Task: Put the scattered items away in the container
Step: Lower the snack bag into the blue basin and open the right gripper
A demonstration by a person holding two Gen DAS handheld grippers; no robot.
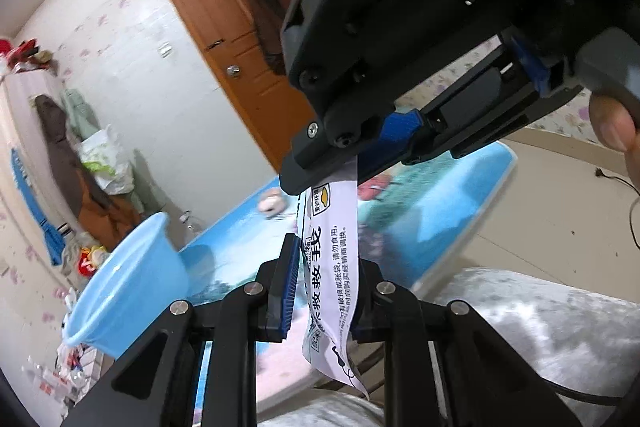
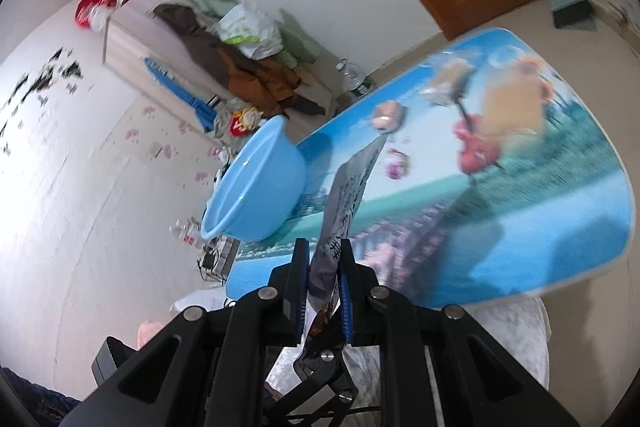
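Both tongs are clenched on one packet (image 1: pixel 330 267). At lower centre of the left wrist view it is pinched by the left gripper (image 1: pixel 324 287), the right gripper (image 1: pixel 352 159) above; the empty blue bowl (image 1: pixel 128 279) sits lower left. At lower centre of the right wrist view, the packet is gripped; small items (image 2: pixel 394 163) remain on the table (image 2: pixel 560 235).

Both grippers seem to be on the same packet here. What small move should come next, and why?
Probably carry the packet toward the blue basin. Both the left gripper and right gripper are shut on it, it hangs clear of the table, and the basin stands at the table's left end.
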